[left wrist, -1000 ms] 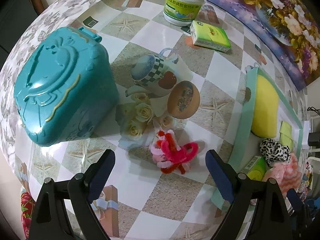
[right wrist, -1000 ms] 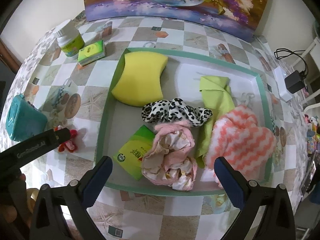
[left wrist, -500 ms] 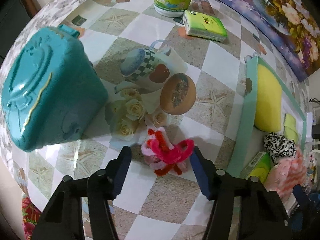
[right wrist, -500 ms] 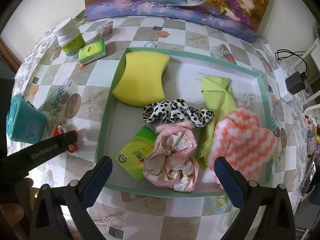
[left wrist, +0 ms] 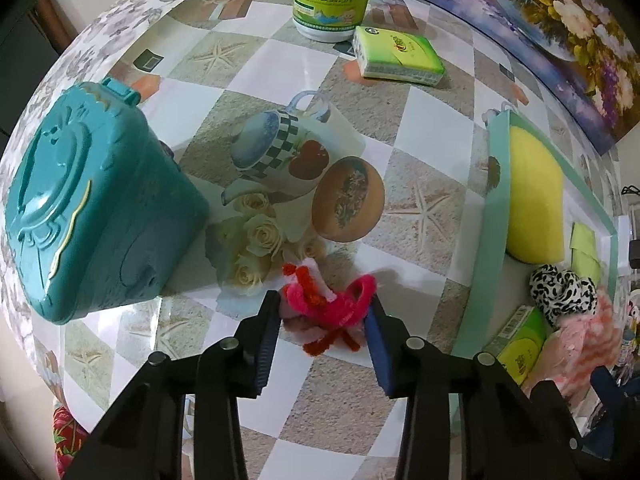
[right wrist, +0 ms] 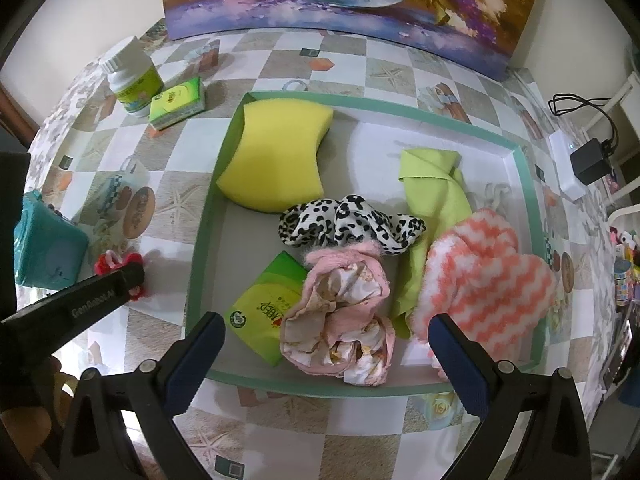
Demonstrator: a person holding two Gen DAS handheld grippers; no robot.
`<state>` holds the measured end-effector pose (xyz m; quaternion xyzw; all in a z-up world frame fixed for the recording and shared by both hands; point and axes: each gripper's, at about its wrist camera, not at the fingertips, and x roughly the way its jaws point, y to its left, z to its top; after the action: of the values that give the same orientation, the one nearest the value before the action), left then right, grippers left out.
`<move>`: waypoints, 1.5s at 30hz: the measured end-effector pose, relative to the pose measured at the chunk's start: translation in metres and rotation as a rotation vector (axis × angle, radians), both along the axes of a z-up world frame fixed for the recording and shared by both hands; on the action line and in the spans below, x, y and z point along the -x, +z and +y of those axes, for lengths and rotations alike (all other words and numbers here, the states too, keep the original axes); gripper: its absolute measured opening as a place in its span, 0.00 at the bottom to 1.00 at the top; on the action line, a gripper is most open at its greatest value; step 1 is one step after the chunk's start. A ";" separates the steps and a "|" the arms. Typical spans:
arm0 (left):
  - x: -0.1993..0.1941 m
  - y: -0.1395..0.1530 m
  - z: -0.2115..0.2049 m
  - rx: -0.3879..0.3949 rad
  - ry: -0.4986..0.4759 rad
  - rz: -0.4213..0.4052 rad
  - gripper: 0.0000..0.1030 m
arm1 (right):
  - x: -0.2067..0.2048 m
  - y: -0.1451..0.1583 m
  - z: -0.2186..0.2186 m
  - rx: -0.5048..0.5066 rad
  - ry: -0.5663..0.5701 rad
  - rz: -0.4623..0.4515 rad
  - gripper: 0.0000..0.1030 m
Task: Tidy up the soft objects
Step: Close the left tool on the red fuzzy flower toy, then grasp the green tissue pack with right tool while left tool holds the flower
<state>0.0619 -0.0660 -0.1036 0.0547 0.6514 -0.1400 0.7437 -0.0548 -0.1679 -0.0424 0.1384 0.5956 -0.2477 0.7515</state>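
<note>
Between left gripper (left wrist: pixel 322 320) jaws: pink-red pipe-cleaner tangle (left wrist: pixel 330 306), jaws just closing, pads touching its sides, for lifting trayward. Right gripper (right wrist: pixel 326 344) wide, empty.

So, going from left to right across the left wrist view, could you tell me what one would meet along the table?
Teal box → pink fuzzy toy between the left gripper's fingers → tray rim → yellow sponge → spotted scrunchie.

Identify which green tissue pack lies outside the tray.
The green tissue pack beside the white bottle lies on the tablecloth; the other pack sits inside the tray.
</note>
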 end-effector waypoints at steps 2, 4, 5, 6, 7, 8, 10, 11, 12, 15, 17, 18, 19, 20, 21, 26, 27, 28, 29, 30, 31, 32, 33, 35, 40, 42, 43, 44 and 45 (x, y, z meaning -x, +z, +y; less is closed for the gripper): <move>-0.001 0.003 0.001 0.013 0.006 0.006 0.41 | 0.000 0.000 0.000 0.001 -0.001 0.000 1.00; -0.003 0.005 0.002 0.023 0.008 0.005 0.41 | 0.000 0.000 0.000 0.001 -0.001 -0.002 1.00; -0.003 0.006 0.001 0.024 0.007 0.002 0.41 | 0.000 0.001 -0.001 0.002 -0.002 -0.004 1.00; -0.004 0.007 0.001 0.026 0.006 -0.001 0.41 | 0.000 0.001 -0.001 0.004 -0.003 -0.006 1.00; -0.003 0.010 0.002 0.030 0.006 -0.002 0.41 | 0.000 0.002 -0.001 0.005 -0.004 -0.009 1.00; -0.003 0.010 0.002 0.033 0.006 -0.002 0.41 | 0.000 0.002 -0.002 0.006 -0.004 -0.011 1.00; -0.005 0.013 0.001 0.033 0.007 -0.006 0.41 | 0.000 0.002 -0.003 0.007 -0.006 -0.013 1.00; -0.006 0.013 0.000 0.035 0.007 -0.008 0.41 | -0.001 0.002 -0.003 0.008 -0.008 -0.014 1.00; -0.006 0.015 0.001 0.038 0.008 -0.009 0.41 | -0.001 0.003 -0.004 0.009 -0.010 -0.016 1.00; -0.007 0.025 -0.001 0.058 0.007 -0.023 0.41 | -0.002 0.006 -0.005 0.013 -0.020 -0.035 1.00; -0.009 0.033 -0.004 0.070 0.000 -0.043 0.41 | -0.002 0.011 -0.006 0.016 -0.026 -0.064 1.00; -0.010 0.036 -0.006 0.074 -0.004 -0.052 0.41 | -0.003 0.014 -0.006 0.017 -0.030 -0.080 1.00; -0.012 0.040 -0.009 0.080 -0.008 -0.064 0.41 | -0.003 0.019 -0.008 0.019 -0.036 -0.107 1.00; -0.013 0.042 -0.011 0.084 -0.011 -0.071 0.41 | -0.004 0.021 -0.009 0.021 -0.038 -0.124 1.00; -0.014 0.045 -0.014 0.091 -0.014 -0.077 0.41 | -0.005 0.023 -0.010 0.023 -0.039 -0.135 1.00; -0.022 0.057 -0.024 0.124 -0.022 -0.108 0.41 | -0.010 0.033 -0.018 0.048 -0.053 -0.192 1.00; -0.024 0.056 -0.026 0.130 -0.022 -0.111 0.41 | -0.011 0.035 -0.019 0.050 -0.055 -0.205 1.00; -0.027 0.057 -0.028 0.137 -0.019 -0.112 0.41 | -0.014 0.038 -0.021 0.055 -0.055 -0.219 1.00; -0.029 0.058 -0.029 0.141 -0.016 -0.112 0.41 | -0.015 0.041 -0.022 0.062 -0.056 -0.232 1.00; -0.032 0.058 -0.029 0.145 -0.012 -0.114 0.41 | -0.018 0.044 -0.022 0.071 -0.055 -0.244 1.00; -0.037 0.058 -0.029 0.148 -0.005 -0.117 0.41 | -0.020 0.046 -0.022 0.078 -0.052 -0.255 1.00; -0.041 0.059 -0.028 0.151 0.003 -0.121 0.41 | -0.024 0.049 -0.023 0.086 -0.043 -0.271 1.00; -0.045 0.060 -0.026 0.155 0.010 -0.125 0.41 | -0.028 0.053 -0.022 0.094 -0.031 -0.287 1.00; -0.054 0.064 -0.021 0.160 0.028 -0.134 0.41 | -0.035 0.056 -0.021 0.108 -0.005 -0.305 1.00; -0.076 0.066 -0.010 0.171 0.078 -0.129 0.41 | -0.060 0.053 -0.017 0.100 0.058 -0.334 1.00; -0.083 0.068 -0.010 0.172 0.082 -0.132 0.41 | -0.069 0.048 -0.017 0.073 0.070 -0.339 1.00; -0.088 0.070 -0.009 0.170 0.082 -0.141 0.41 | -0.077 0.045 -0.018 0.056 0.080 -0.340 1.00; -0.092 0.072 -0.009 0.168 0.083 -0.150 0.41 | -0.081 0.043 -0.016 0.050 0.085 -0.339 1.00; -0.096 0.075 -0.008 0.168 0.086 -0.157 0.41 | -0.088 0.041 -0.016 0.042 0.093 -0.337 1.00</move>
<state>0.1579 -0.0743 -0.0284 -0.0250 0.5787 -0.1575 0.7998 0.0332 -0.1839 -0.0018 0.1343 0.4616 -0.1983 0.8541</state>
